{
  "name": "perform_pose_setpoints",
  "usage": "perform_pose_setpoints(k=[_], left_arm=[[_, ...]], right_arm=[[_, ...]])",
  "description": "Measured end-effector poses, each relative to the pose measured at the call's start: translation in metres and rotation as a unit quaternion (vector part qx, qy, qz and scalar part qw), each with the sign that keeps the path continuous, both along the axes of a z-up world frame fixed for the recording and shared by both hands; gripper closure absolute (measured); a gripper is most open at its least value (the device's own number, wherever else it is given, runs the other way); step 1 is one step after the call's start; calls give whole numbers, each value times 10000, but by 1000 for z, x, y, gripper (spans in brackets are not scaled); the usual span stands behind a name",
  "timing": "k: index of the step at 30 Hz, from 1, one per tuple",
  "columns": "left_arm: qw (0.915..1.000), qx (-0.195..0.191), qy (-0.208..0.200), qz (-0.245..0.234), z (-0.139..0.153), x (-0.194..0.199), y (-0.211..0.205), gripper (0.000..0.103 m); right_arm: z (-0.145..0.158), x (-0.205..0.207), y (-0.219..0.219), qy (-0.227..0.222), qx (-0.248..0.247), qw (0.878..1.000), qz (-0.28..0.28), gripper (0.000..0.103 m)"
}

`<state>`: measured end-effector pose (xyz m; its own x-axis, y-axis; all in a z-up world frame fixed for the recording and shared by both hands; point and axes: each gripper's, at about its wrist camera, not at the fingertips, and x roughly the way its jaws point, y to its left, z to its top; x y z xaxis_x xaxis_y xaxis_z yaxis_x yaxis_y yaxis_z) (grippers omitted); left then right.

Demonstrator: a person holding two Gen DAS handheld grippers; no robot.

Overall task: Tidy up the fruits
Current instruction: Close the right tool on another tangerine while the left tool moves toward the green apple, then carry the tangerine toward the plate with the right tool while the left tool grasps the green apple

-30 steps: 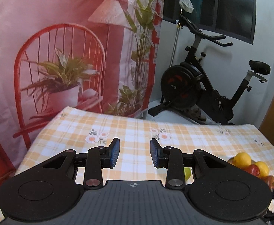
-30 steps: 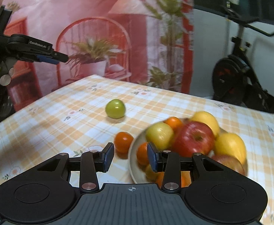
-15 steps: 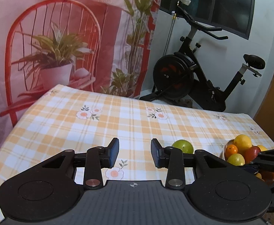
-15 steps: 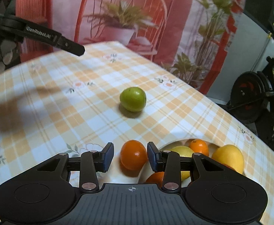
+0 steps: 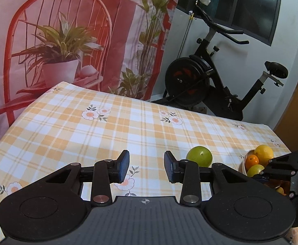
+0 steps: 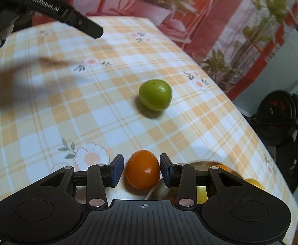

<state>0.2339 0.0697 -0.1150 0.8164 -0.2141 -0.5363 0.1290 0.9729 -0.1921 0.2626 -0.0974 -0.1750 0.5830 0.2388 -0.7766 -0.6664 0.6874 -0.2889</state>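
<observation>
A green fruit (image 6: 155, 95) lies alone on the checked tablecloth; it also shows in the left wrist view (image 5: 199, 156), just right of my left gripper (image 5: 146, 169), which is open and empty above the cloth. A small orange (image 6: 142, 173) rests on the cloth beside the white fruit bowl (image 6: 198, 163). My right gripper (image 6: 140, 172) is open with the orange between its pads (image 6: 116, 170), not clamped. The bowl (image 5: 243, 164) holds yellow, orange and green fruits (image 5: 262, 153). The right gripper (image 5: 285, 166) partly hides the bowl.
The table with its orange checked cloth (image 5: 112, 130) ends at the far edge before a red printed backdrop (image 5: 53, 40). An exercise bike (image 5: 214, 77) stands behind the table on the right. The left gripper's finger (image 6: 67, 18) reaches in at top left.
My right gripper has moved down and forward so the small orange now sits between its open jaws. My left gripper has shifted a little, the green fruit now closer on its right.
</observation>
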Motion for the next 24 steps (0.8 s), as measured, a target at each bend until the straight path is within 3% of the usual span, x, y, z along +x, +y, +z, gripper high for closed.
perform_pose_setpoints(k=[14, 18, 24], left_arm=[[9999, -16, 77, -126, -2, -1, -10, 64], [9999, 18, 93, -144, -1, -1, -13, 64], [9996, 102, 147, -212, 0, 1, -21, 63]], right_arm=[[3, 4, 0, 174, -164, 9995, 197, 71], [8, -4, -5, 40, 206, 9997, 100, 72], [24, -22, -24, -234, 1287, 9906, -388, 72]])
